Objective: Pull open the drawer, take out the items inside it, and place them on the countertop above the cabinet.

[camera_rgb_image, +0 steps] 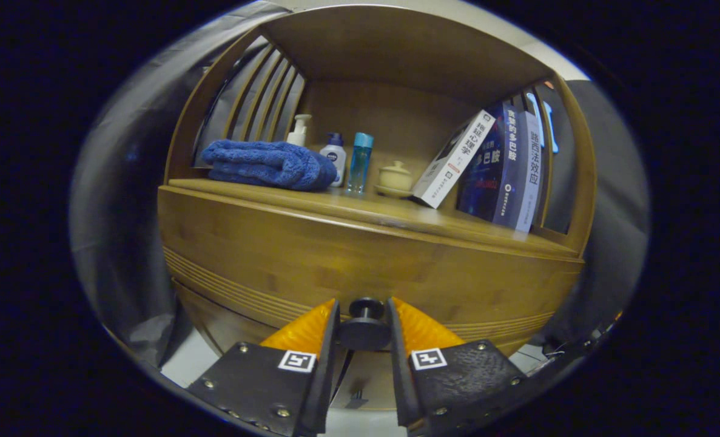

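A wooden cabinet fills the view, its drawer front (360,267) right in front of me. A round black knob (364,328) sticks out of the drawer front low down. My gripper (363,318) has both fingers pressed on the knob's sides, shut on it. The drawer front sits flush with the cabinet and its inside is hidden. The countertop (396,212) runs above the drawer, beyond my fingers.
On the countertop lie a folded blue towel (265,164), a white pump bottle (299,130), a small white bottle (335,158), a clear blue-capped bottle (360,162) and a cream lidded pot (395,178). Leaning books (496,167) stand at its right end.
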